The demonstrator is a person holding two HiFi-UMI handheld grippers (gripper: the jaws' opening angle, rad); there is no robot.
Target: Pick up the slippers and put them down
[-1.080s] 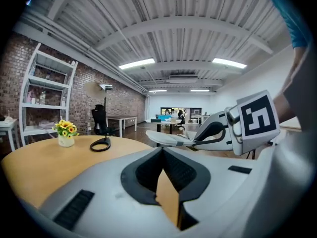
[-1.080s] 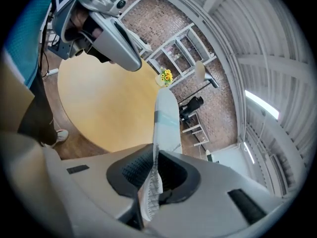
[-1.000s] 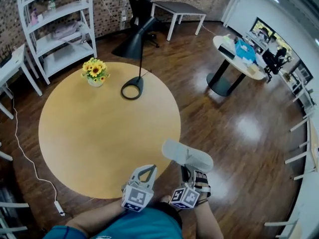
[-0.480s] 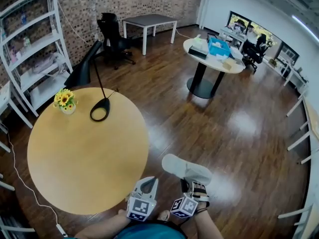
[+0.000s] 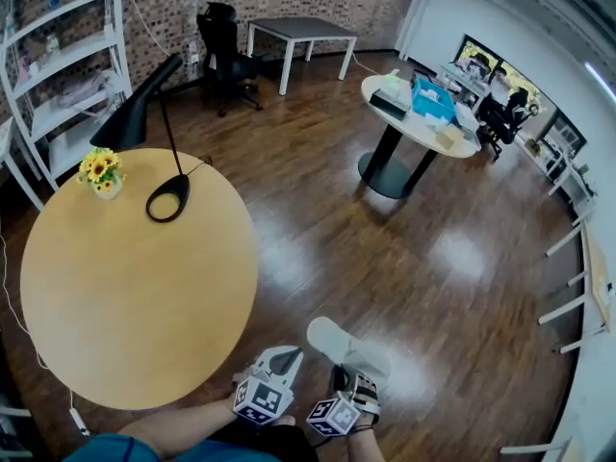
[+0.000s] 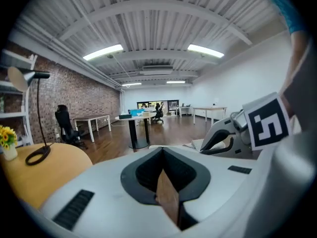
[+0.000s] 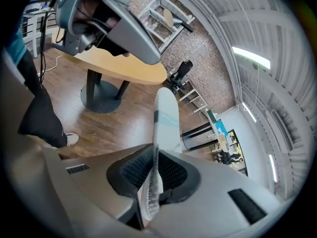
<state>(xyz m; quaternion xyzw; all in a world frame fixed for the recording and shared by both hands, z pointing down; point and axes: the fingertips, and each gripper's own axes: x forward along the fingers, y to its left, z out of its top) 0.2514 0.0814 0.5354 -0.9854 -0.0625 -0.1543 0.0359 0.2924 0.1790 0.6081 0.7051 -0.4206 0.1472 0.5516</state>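
Note:
A pale grey slipper (image 5: 348, 346) hangs over the wooden floor with my right gripper (image 5: 352, 377) shut on its heel end. In the right gripper view the slipper (image 7: 166, 115) stands on edge between the dark pads (image 7: 132, 170) and points away from my right gripper (image 7: 156, 155). My left gripper (image 5: 280, 358) is just to the left of it, level with it, its fingers meeting at the tip with nothing in them. In the left gripper view the jaws of my left gripper (image 6: 161, 155) are together, and the right gripper (image 6: 233, 138) shows beside them. No second slipper is in view.
A round wooden table (image 5: 125, 287) lies to the left, bearing a black lamp (image 5: 159, 162) and a pot of sunflowers (image 5: 100, 171). White shelves (image 5: 58, 56) stand behind it. Further off are an office chair (image 5: 221, 37), a white desk (image 5: 298, 32) and a round pedestal table (image 5: 414, 114).
Both grippers have swung together away from the round table and out over the floor, sinking a little. The slipper has stayed in the right gripper. The table now sits further left.

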